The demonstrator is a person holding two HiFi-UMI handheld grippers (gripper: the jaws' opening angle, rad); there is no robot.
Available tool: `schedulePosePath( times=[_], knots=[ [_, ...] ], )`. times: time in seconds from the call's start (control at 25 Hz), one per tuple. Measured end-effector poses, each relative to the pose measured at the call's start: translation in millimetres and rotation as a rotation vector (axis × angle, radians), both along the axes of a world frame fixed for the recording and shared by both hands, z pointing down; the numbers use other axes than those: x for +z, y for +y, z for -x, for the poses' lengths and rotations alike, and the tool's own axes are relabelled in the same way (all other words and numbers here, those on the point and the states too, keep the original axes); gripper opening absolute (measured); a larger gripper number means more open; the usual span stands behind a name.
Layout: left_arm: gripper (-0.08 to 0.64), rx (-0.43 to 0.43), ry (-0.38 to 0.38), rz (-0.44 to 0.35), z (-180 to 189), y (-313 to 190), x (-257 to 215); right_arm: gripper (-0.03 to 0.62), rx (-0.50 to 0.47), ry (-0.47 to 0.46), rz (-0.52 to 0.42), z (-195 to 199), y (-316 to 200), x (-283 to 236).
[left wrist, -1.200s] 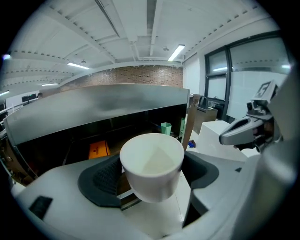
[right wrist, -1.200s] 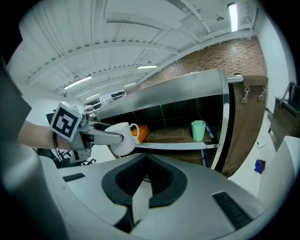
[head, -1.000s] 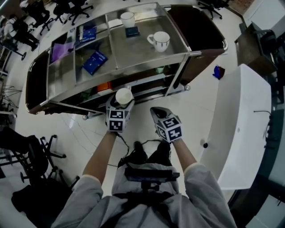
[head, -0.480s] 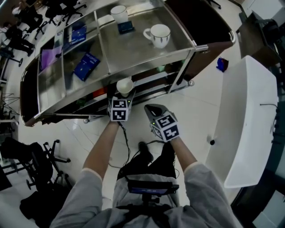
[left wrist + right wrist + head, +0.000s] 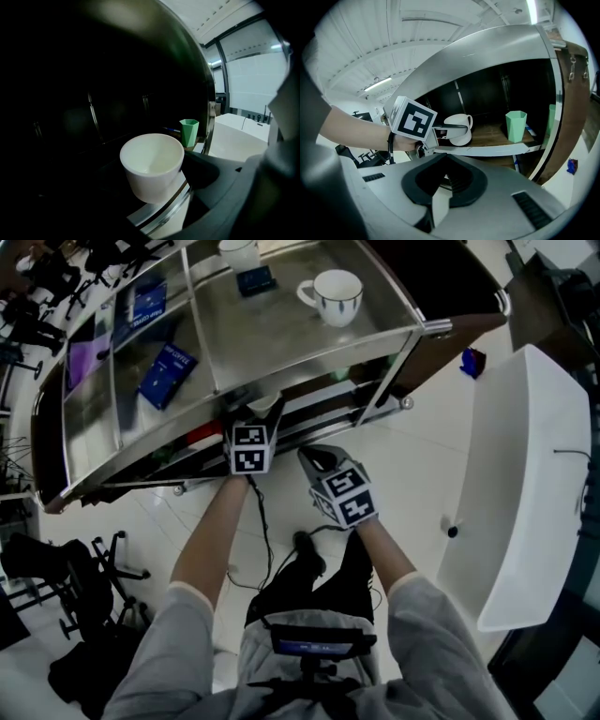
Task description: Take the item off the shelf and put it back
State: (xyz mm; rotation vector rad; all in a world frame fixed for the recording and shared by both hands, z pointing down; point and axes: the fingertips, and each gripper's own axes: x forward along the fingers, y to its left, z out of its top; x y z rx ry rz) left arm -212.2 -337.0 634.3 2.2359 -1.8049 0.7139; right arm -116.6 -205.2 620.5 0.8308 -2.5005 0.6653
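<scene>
A white cup [image 5: 152,164] with a handle is clamped in my left gripper [image 5: 262,412]. The right gripper view shows this cup [image 5: 459,136] held upright just above the front lip of the lower shelf board [image 5: 487,151]. From the head view the cup is mostly hidden under the edge of the steel shelf top [image 5: 281,334]. My right gripper [image 5: 317,459] hangs lower right of the left one, jaws together with nothing between them, short of the shelf.
A green faceted cup [image 5: 515,125] stands on the lower shelf to the right. On the top are a striped mug [image 5: 337,292], another cup [image 5: 239,251] and blue booklets [image 5: 166,374]. A white counter [image 5: 525,474] runs along the right.
My left gripper has carried the white cup forward, from in front of the shelf to under its top edge. The right gripper has followed a little.
</scene>
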Motion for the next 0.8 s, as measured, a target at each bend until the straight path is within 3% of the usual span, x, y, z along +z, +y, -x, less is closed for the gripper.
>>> schedulePosePath(
  times=[0.52, 0.8],
  knots=[
    [0.408, -0.015, 0.017, -0.016, 3.3, -20.5, 20.6, 0.009, 0.007, -0.007, 0.014, 2.4, -3.5, 14.7],
    [0.411, -0.053, 0.067, -0.032, 7.1, -22.2, 24.8, 0.009, 0.014, -0.004, 0.034, -2.0, -0.3, 19.4]
  ],
)
